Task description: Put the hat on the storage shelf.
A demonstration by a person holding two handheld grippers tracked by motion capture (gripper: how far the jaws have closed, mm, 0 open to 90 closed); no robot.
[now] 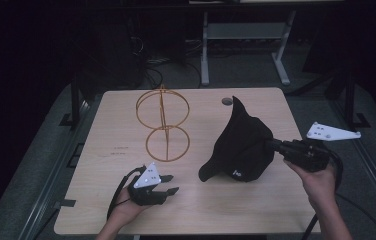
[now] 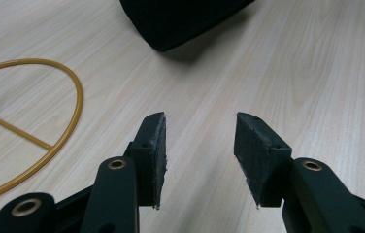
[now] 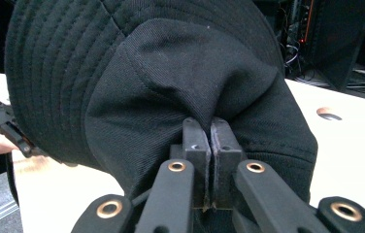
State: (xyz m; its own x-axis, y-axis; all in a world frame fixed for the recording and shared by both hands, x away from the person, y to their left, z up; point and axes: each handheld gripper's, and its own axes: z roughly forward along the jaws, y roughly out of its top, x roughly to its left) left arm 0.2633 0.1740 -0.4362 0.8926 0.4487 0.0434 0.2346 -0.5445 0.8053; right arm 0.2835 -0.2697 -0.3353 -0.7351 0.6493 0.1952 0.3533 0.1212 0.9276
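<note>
A black bucket hat (image 1: 241,142) hangs tilted over the right half of the table, its brim (image 1: 207,172) touching the wood. My right gripper (image 1: 271,145) comes in from the right and is shut on a fold of the hat's crown (image 3: 195,92); in the right gripper view the jaws stand pressed together with cloth pinched between them (image 3: 211,145). My left gripper (image 1: 168,184) rests low near the front left of the table, open, with only bare wood between its fingertips (image 2: 200,141). The hat's brim edge (image 2: 180,19) lies beyond it.
A gold wire stand (image 1: 163,125) made of two rings stands at the table's middle left; its lower ring (image 2: 49,121) lies close to my left gripper. A round cable hole (image 1: 226,101) sits at the table's (image 1: 126,215) back. Desk legs and cables stand beyond the far edge.
</note>
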